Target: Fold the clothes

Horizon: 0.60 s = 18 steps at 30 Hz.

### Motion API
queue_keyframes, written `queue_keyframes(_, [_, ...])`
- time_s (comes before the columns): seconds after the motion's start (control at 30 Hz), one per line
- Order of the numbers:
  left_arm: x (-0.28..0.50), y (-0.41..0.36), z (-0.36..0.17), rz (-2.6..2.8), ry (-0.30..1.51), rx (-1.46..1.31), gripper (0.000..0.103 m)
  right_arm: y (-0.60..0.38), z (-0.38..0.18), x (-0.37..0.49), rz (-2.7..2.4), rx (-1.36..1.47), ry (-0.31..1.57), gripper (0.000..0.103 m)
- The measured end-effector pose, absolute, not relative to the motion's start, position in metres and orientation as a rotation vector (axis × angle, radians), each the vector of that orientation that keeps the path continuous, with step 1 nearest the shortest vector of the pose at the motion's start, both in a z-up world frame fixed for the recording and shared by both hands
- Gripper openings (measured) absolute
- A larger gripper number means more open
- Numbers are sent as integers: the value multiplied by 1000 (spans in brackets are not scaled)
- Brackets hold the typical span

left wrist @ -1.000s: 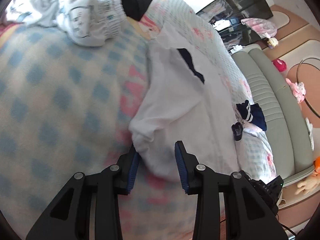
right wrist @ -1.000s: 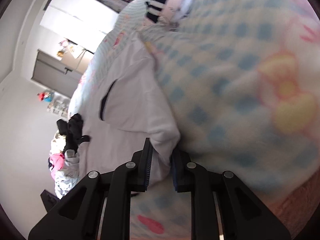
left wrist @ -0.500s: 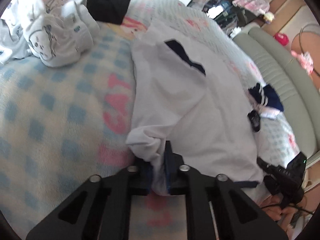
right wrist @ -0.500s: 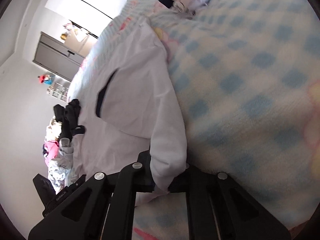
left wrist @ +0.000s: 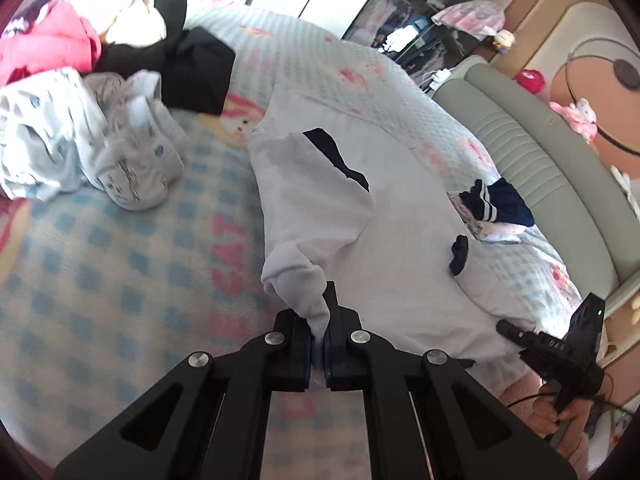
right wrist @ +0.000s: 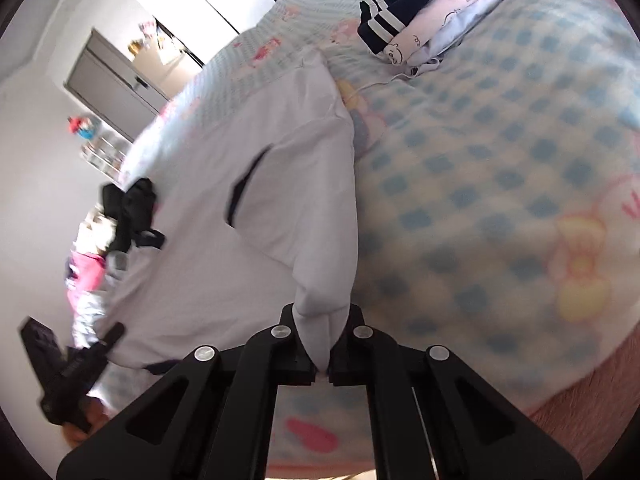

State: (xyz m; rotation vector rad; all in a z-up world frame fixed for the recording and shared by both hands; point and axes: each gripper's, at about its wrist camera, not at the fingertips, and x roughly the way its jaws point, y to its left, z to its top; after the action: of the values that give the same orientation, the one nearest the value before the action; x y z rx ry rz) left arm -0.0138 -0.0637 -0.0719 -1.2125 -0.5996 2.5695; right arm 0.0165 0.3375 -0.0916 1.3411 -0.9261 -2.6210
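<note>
**Both grippers clamped on the white garment's near corners**

The white garment (left wrist: 400, 248) lay spread across the checked blanket (left wrist: 120, 280) on the bed, its dark-trimmed neckline (left wrist: 340, 160) pointing away from the cameras. The left gripper (left wrist: 318, 344) had its fingers pressed together on a bunched corner of the cloth, the fabric puckering up out of the jaws and drawn off the blanket. Over on the other side, the right gripper (right wrist: 322, 360) was pinching the opposite near corner, a fold of white cloth pulled tight between its fingers and lifted clear of the bed. In the left wrist view the right gripper showed at the lower right edge, held in a hand (left wrist: 560, 416); in the right wrist view the left gripper appeared at the lower left.

A heap of unfolded clothes (left wrist: 80, 120), pink, black and pale printed pieces, sat near the garment's far left side. A small folded stack (right wrist: 420, 32) topped by navy striped cloth rested beside the garment's far right edge.
</note>
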Motion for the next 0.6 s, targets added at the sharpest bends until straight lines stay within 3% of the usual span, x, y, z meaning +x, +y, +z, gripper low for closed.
queue_keyframes(0.4, [33,-73,-53,2524,-563,-1227,4,311,-57,68,-2579,1296,-812,1])
queue_keyframes(0.6, [12,-79,-68,2414,-619,-1340,4,326,-75,51,-2511,1338,-953,2])
